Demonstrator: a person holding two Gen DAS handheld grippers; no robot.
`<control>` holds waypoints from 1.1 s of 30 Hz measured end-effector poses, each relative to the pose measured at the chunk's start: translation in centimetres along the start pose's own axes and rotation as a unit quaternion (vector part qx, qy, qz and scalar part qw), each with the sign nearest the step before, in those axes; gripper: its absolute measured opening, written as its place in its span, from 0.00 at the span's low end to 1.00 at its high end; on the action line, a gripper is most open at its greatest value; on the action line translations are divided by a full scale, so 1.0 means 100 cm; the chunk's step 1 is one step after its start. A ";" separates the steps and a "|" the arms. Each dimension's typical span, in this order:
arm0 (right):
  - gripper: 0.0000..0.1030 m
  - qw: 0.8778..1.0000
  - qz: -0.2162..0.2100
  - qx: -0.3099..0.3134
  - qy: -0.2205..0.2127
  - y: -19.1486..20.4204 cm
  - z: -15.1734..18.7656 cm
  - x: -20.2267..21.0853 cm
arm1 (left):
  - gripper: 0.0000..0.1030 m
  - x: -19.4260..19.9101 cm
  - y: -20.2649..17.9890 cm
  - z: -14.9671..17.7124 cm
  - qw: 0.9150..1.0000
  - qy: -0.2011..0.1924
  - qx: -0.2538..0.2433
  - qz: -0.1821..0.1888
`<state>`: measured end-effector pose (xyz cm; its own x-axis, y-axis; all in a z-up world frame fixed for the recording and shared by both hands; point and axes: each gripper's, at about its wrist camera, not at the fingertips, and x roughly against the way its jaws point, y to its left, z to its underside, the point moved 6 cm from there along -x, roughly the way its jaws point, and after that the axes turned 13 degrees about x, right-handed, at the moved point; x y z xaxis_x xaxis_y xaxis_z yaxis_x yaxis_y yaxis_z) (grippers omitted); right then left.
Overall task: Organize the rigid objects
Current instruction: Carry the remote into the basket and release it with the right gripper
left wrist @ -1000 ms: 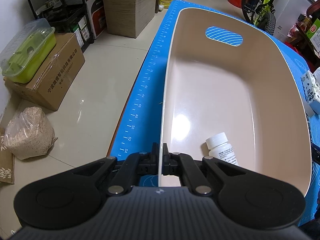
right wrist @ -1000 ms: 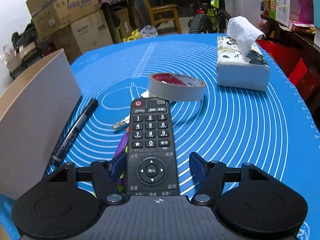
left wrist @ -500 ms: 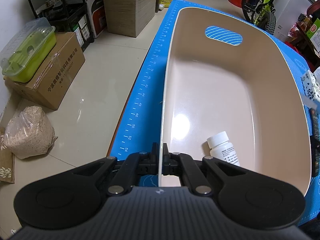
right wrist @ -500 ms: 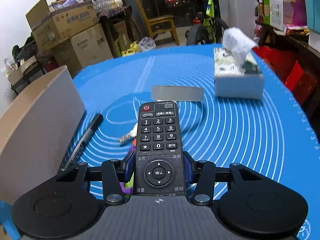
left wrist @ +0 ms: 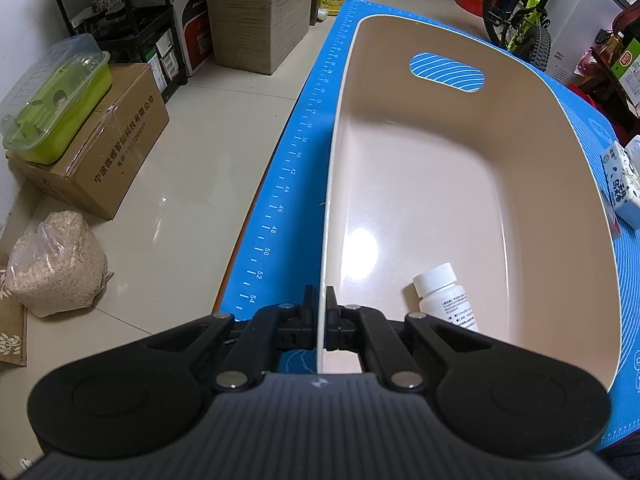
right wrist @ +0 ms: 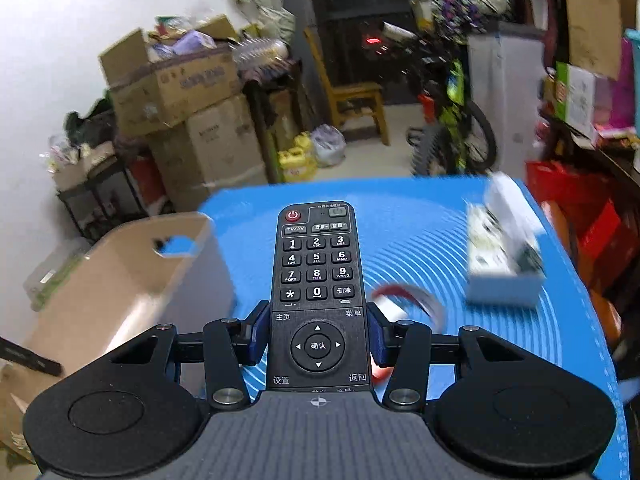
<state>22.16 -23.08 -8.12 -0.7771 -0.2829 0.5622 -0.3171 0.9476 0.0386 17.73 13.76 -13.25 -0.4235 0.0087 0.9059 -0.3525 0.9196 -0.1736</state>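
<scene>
A beige plastic basket (left wrist: 460,184) stands on the blue mat (left wrist: 288,184). My left gripper (left wrist: 319,320) is shut on the basket's near rim. A white pill bottle (left wrist: 444,296) lies inside the basket at the near end. My right gripper (right wrist: 318,332) is shut on a black remote control (right wrist: 316,280) and holds it in the air above the mat (right wrist: 420,232). The basket (right wrist: 132,276) shows to the left of the remote in the right wrist view.
A tissue box (right wrist: 504,256) stands on the mat at the right, also seen in the left wrist view (left wrist: 622,184). A roll of tape (right wrist: 404,300) lies below the remote, blurred. Cardboard boxes (left wrist: 100,148) and a grain bag (left wrist: 52,268) sit on the floor left of the table.
My right gripper has closed on the remote and lifted it off the mat, tilting up and swinging left toward the basket. My left gripper stays on the basket rim.
</scene>
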 end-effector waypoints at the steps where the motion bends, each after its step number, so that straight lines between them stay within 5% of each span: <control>1: 0.53 1.000 -0.006 0.004 -0.005 0.006 -0.007 0.002 | 0.03 0.000 0.000 0.000 1.000 0.000 -0.001 0.000; 9: 0.53 0.996 -0.051 0.061 -0.035 0.066 -0.070 -0.009 | 0.03 0.000 -0.003 0.001 1.000 -0.003 -0.005 -0.004; 16: 0.53 0.993 -0.073 0.093 -0.026 0.119 -0.093 -0.033 | 0.03 -0.001 -0.002 0.001 1.000 -0.003 -0.008 -0.005; 24: 0.53 0.989 -0.085 0.117 0.036 0.175 -0.073 -0.071 | 0.03 -0.001 -0.002 0.001 1.000 -0.006 -0.009 -0.007; 33: 0.53 0.971 -0.101 0.174 0.129 0.225 -0.039 -0.110 | 0.03 0.000 -0.003 0.001 1.000 -0.005 -0.007 -0.007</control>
<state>25.66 1.92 -10.20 -0.5326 -0.3686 0.7619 -0.6484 0.7562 -0.0875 17.73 13.42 -13.28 -0.4269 -0.0070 0.9043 -0.3470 0.9247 -0.1567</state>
